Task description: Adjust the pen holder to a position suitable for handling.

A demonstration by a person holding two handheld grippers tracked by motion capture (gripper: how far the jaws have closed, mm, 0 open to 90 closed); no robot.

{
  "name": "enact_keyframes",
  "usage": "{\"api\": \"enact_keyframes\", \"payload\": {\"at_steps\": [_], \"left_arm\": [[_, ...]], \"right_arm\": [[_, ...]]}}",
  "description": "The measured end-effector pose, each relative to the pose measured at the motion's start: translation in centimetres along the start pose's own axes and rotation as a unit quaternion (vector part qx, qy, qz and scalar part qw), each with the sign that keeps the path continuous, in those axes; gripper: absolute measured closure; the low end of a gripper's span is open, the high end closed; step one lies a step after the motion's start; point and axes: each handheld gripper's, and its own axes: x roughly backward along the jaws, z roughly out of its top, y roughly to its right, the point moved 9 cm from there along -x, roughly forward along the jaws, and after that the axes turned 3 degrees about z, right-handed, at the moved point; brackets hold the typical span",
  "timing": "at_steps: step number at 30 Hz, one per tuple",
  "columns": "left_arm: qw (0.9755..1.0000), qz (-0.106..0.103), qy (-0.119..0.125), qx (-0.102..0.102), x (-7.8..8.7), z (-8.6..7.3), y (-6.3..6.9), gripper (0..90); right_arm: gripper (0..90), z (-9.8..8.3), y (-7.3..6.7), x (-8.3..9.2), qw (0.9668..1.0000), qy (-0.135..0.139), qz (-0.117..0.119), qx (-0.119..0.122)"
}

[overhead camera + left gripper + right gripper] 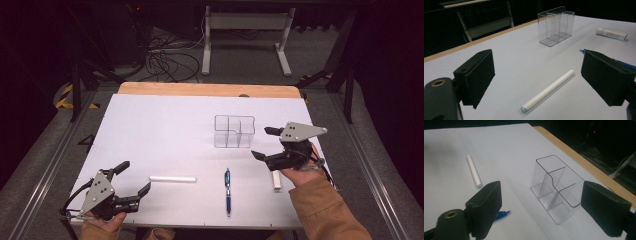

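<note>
2 grippers: both held above a white table (150, 130), one in each hand, neither touching anything.
Left gripper (131, 179): near the table's front left corner, jaws spread wide with nothing between them; its own view looks along the white tube toward the organizer.
Right gripper (266, 143): just right of the organizer, jaws apart and empty, pointing left toward it; the person's right hand (300, 167) wraps the body under the grey plate.
Clear organizer (234, 131): a see-through plastic box with 3 compartments, upright on the table right of centre, nothing in it (the right gripper view shows the inner dividers and the stepped wall best) (556, 192).
White tube (173, 179): lying flat near the front edge, between the left gripper and the pen; in the left gripper view (549, 91) it lies on the table between the 2 jaws, its near end pinched flat.
Blue pen (227, 190): lying front of centre, pointing away from the person; the right gripper view shows just its tip (503, 214) beside the left jaw.
White stick (276, 180): a short pale piece below the right hand in the high view; in the left gripper view it is a small printed roll (611, 34) far right.
Table edge: a wooden strip (210, 90) runs along the far side, seen in all 3 views.
</note>
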Motion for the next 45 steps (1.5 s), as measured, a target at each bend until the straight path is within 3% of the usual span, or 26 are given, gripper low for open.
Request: {"api": "enact_keyframes", "payload": {"at_steps": [12, 15, 24, 27, 32, 38, 45], "left_arm": [[1.0, -0.001, -0.003, 0.005, 0.0, -0.1, 0.0, 13.8], [1.0, 0.0, -0.003, 0.002, -0.1, -0.1, 0.0, 13.9], [1.0, 0.001, -0.006, 0.001, -0.1, -0.2, -0.1, 14.4], [1.0, 0.001, -0.005, 0.001, -0.1, -0.2, -0.1, 14.4], [1.0, -0.001, -0.006, 0.004, -0.1, -0.2, -0.1, 14.4], [1.0, -0.003, -0.005, 0.003, -0.1, -0.2, 0.0, 14.4], [1.0, -0.004, -0.006, 0.005, -0.1, -0.3, 0.0, 14.5]], "right_arm": [[24.8, 0.8, 1.0, -2.0, 0.9994, -0.027, 0.004, 0.021], [29.5, 0.7, 1.4, -2.6, 0.9979, -0.049, 0.004, 0.042], [32.9, 0.7, 1.9, -3.5, 0.997, -0.06, 0.009, 0.049], [35.6, 0.6, 2.5, -3.9, 0.9951, -0.074, -0.001, 0.066], [40.5, 0.4, 2.9, -4.4, 0.995, -0.081, 0.009, 0.059], [47.0, 0.0, 3.4, -6.0, 0.9946, -0.094, 0.039, 0.02], [48.8, -0.3, 3.5, -7.6, 0.992, -0.112, 0.055, 0.02]]}}
